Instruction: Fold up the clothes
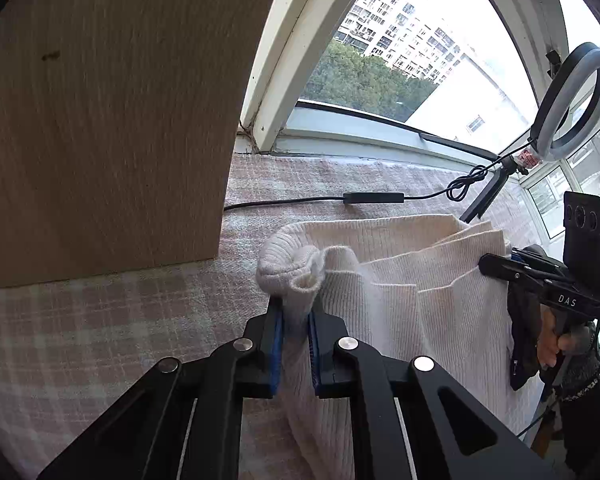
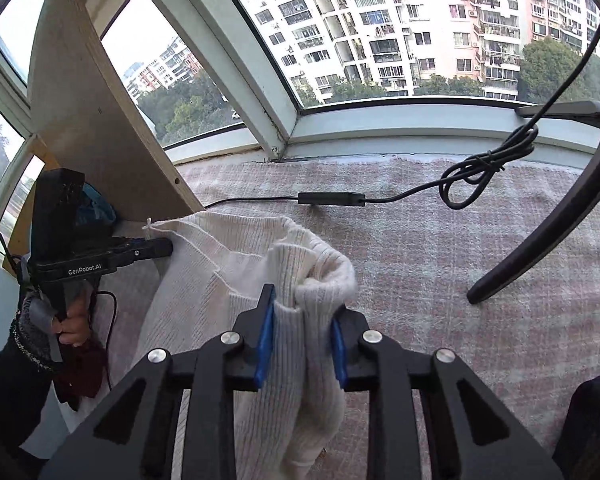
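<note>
A cream ribbed knit garment hangs stretched between my two grippers above a pink checked cloth surface. My left gripper is shut on a bunched edge of the garment. My right gripper is shut on the opposite bunched edge of the same garment. In the left wrist view the right gripper shows at the right, pinching the far edge. In the right wrist view the left gripper shows at the left, pinching the edge. The garment's lower part is hidden behind the gripper bodies.
A wooden panel stands at the left. A black cable with an inline box lies across the cloth near the window sill. A ring light on a black tripod leg stands at the right.
</note>
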`<state>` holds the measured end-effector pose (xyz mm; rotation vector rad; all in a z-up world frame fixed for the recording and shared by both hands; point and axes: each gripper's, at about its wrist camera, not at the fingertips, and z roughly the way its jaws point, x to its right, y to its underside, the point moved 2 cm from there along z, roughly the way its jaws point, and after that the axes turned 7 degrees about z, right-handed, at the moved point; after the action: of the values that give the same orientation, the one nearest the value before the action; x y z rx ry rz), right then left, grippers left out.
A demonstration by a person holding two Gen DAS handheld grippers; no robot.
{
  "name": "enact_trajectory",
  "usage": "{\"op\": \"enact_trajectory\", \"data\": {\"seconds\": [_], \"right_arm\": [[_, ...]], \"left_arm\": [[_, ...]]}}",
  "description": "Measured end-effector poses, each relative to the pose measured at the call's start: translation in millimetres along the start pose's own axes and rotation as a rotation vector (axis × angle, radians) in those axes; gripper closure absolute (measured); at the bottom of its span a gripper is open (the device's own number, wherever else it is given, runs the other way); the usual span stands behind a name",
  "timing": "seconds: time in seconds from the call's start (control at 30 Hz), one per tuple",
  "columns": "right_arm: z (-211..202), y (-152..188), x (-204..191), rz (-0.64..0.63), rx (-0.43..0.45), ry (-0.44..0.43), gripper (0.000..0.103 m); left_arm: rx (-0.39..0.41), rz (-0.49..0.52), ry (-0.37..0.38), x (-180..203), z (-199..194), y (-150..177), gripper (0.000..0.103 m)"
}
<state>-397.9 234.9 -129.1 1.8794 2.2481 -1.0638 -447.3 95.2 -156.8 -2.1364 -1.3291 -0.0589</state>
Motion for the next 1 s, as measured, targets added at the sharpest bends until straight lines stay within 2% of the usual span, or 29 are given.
{"op": "enact_trajectory", "data": {"seconds": [0.1,0.2,0.23,0.33,0.4,0.47,0.5,0.57,0.63,0.7,0.77,0.87,0.93,1.0], "right_arm": [[-42,-3,-22,-0.048,0.068,0.003,0.084],[-92,-7,-53,-0.134,0.163,0.015,0.085],[-109,-5,-62,-0.158,0.19,0.016,0.085],[-141,20,-78,-0.207,0.217,0.044,0.085],[-151,53,-79,-0.218,0.209,0.068,0.085],[-146,99,-71,-0.202,0.164,0.084,0.085],[-135,125,-61,-0.179,0.116,0.094,0.081],[-111,179,-40,-0.134,0.009,0.125,0.075],[-83,228,-15,-0.084,-0.151,0.2,0.074],[-77,259,5,-0.021,-0.236,0.24,0.074],[-100,268,10,0.016,-0.209,0.203,0.074],[-142,256,-2,-0.004,-0.1,0.129,0.074],[-149,238,-11,-0.012,-0.057,0.084,0.074],[-140,220,-24,-0.031,-0.028,0.06,0.074]], "left_arm": [[0.077,0.017,0.038,19,-52,-13,0.094],[0.192,0.096,0.044,52,-117,-19,0.094],[0.228,0.128,0.04,65,-137,-17,0.094],[0.254,0.216,0.028,96,-173,14,0.094],[0.232,0.253,0.017,108,-178,52,0.094],[0.163,0.263,0.023,111,-163,98,0.093],[0.117,0.261,0.028,111,-151,123,0.092],[-0.036,0.258,0.026,107,-112,176,0.088],[-0.188,0.261,-0.018,100,-81,220,0.088],[-0.265,0.233,-0.032,101,-67,248,0.091],[-0.254,0.218,-0.033,100,-81,256,0.091],[-0.158,0.222,-0.022,106,-102,231,0.091],[-0.093,0.226,-0.015,111,-116,214,0.088],[-0.042,0.215,-0.012,114,-104,191,0.087]]}}
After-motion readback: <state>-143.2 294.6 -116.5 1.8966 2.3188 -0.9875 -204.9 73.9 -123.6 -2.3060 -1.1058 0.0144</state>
